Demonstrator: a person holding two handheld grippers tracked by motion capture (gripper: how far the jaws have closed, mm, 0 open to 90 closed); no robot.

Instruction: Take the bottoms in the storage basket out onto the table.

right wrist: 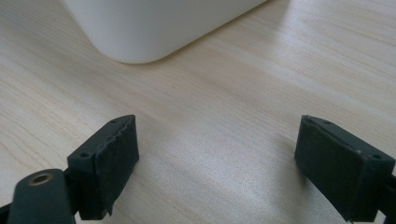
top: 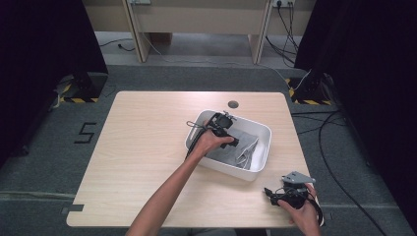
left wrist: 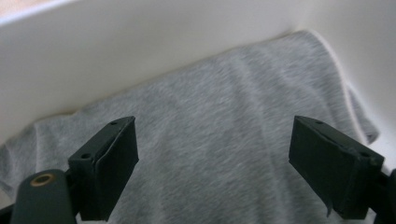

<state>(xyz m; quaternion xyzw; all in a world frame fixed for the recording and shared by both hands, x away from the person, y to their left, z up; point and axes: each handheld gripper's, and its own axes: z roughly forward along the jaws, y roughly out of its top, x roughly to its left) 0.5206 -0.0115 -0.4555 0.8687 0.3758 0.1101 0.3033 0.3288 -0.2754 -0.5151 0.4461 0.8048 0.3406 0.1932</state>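
Left hand-held gripper [top: 235,142] jaws spread over grey cloth [left wrist: 224,154] inside white bin [top: 263,156]; right hand-held gripper [right wrist: 217,168] likewise spread, low over table [top: 142,147].

Pretty bare setup: light wooden table [top: 147,162] with a small round grommet hole [top: 233,104] near the far edge, sitting on grey carpet [top: 44,147]. There's a "5" marked on the floor [top: 84,132], yellow-black hazard tape [top: 78,100] by the stand bases, black curtains [top: 39,39] either side, loose cables [top: 324,142] on the right.
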